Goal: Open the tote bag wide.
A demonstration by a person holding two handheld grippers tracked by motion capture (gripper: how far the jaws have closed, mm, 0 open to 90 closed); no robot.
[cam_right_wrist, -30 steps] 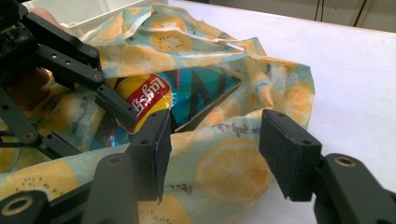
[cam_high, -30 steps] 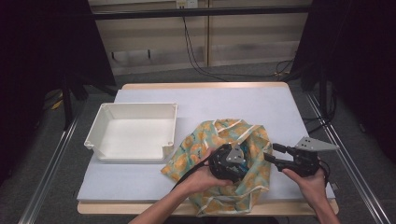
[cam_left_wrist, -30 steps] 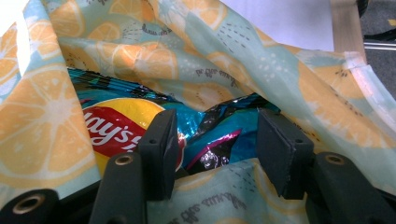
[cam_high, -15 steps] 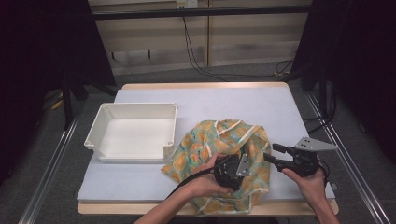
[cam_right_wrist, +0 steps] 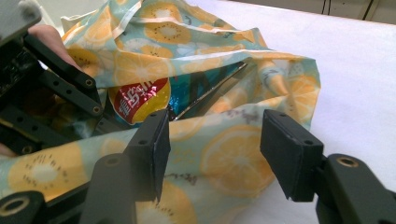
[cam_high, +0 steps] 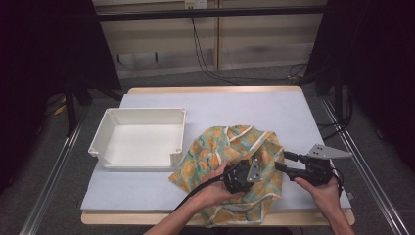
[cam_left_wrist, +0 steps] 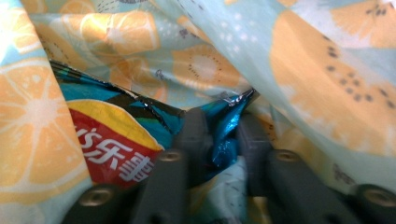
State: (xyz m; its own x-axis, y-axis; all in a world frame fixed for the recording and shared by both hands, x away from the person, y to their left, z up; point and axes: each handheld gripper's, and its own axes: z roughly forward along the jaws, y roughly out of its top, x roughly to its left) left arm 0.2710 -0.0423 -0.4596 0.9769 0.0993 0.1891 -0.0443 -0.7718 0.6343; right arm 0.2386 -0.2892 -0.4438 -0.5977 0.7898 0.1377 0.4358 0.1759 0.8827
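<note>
You are pinching the crinkled edge of the snack packet (cam_left_wrist: 116, 140) inside the fruit-print bag (cam_high: 235, 161), which is lying near the front edge of the table (cam_high: 220, 107), just right of the white bin (cam_high: 139, 139). Your left gripper (cam_left_wrist: 218, 140) is sitting deep in the bag's mouth, and its jaws have just been closing — they are now clamping the blue foil, so the packet is looking ready to be drawn out. A second ago that gripper was lying a little farther up on the cloth. Your right gripper (cam_right_wrist: 212, 149) is waiting beside the bag with its jaws standing apart, gripping nothing — the cloth lies beyond them. Counting: one packet, one bag, one bin, two grippers.
</note>
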